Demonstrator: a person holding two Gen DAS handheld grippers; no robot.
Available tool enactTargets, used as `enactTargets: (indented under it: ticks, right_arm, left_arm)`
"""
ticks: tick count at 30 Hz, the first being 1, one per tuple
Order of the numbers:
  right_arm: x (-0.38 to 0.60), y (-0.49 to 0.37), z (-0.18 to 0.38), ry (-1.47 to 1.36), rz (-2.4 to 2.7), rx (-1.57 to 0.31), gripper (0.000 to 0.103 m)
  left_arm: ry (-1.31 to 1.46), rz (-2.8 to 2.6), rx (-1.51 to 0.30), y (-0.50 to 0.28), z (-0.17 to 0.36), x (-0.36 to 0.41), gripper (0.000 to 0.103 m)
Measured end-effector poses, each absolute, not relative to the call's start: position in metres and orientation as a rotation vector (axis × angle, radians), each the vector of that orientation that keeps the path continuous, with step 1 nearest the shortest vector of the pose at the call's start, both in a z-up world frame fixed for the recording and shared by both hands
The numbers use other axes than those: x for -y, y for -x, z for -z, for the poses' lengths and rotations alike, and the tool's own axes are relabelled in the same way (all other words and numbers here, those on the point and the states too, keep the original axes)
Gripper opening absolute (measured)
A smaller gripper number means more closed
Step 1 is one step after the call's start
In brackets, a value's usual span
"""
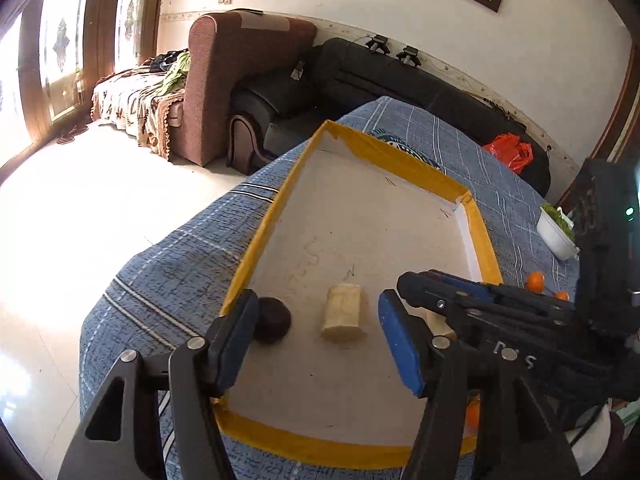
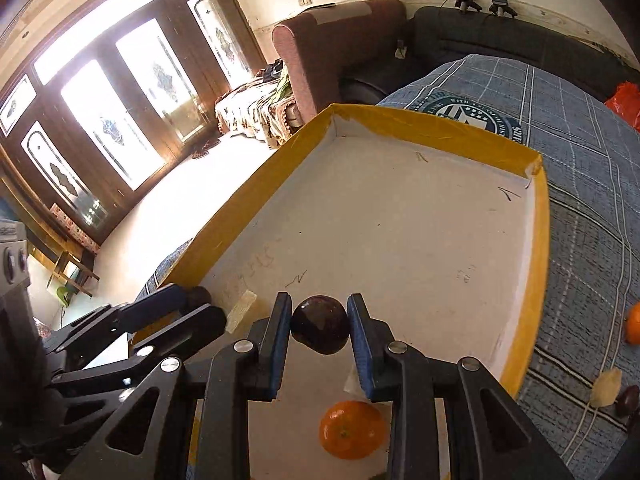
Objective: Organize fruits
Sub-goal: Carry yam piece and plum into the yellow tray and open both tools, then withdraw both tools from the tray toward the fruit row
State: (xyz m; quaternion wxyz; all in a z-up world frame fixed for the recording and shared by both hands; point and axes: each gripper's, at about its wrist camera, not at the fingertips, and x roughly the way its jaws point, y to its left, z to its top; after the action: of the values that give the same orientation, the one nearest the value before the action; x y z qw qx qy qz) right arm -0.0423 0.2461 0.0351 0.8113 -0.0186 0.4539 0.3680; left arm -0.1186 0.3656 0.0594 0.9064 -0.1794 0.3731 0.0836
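A shallow white tray with a yellow taped rim (image 1: 408,160) (image 2: 432,122) lies on the blue checked cloth. In the left wrist view my left gripper (image 1: 320,340) is open above the tray's near end, with a pale banana piece (image 1: 344,318) between its fingers and a dark round fruit (image 1: 274,320) by its left finger. In the right wrist view my right gripper (image 2: 320,336) is shut on a dark plum (image 2: 320,324) held over the tray. An orange (image 2: 352,428) lies on the tray floor under it. The right gripper (image 1: 460,300) also crosses the left wrist view.
Outside the tray on the cloth lie oranges (image 1: 536,282) (image 2: 634,324), a pale fruit piece (image 2: 606,388) and a dark fruit (image 2: 628,400). A white bowl of greens (image 1: 558,232) stands at the right. A black sofa (image 1: 400,76) and brown armchair (image 1: 240,64) stand behind the table.
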Motion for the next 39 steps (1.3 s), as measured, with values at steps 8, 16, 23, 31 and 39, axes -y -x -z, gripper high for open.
enactTargets:
  ticks: [8, 16, 23, 31, 39]
  right_arm:
    - [-0.246, 0.04, -0.039, 0.019, -0.774, -0.971, 0.041]
    - [-0.221, 0.052, -0.061, -0.014, -0.754, -0.906, 0.052]
    - [-0.177, 0.057, -0.072, -0.058, -0.702, -0.863, 0.06]
    - [-0.132, 0.075, -0.083, -0.112, -0.651, -0.82, 0.069]
    - [-0.101, 0.097, -0.092, -0.128, -0.608, -0.771, 0.075]
  left_arm:
    - [0.481, -0.171, -0.724, 0.135, -0.062, -0.379, 0.063]
    - [0.477, -0.218, -0.694, 0.148, -0.071, -0.368, 0.073]
    - [0.479, -0.239, -0.689, 0.16, -0.08, -0.346, 0.085]
    - [0.421, -0.196, -0.663, 0.177, -0.099, -0.309, 0.086]
    - [0.418, -0.134, -0.66, 0.184, -0.103, -0.282, 0.086]
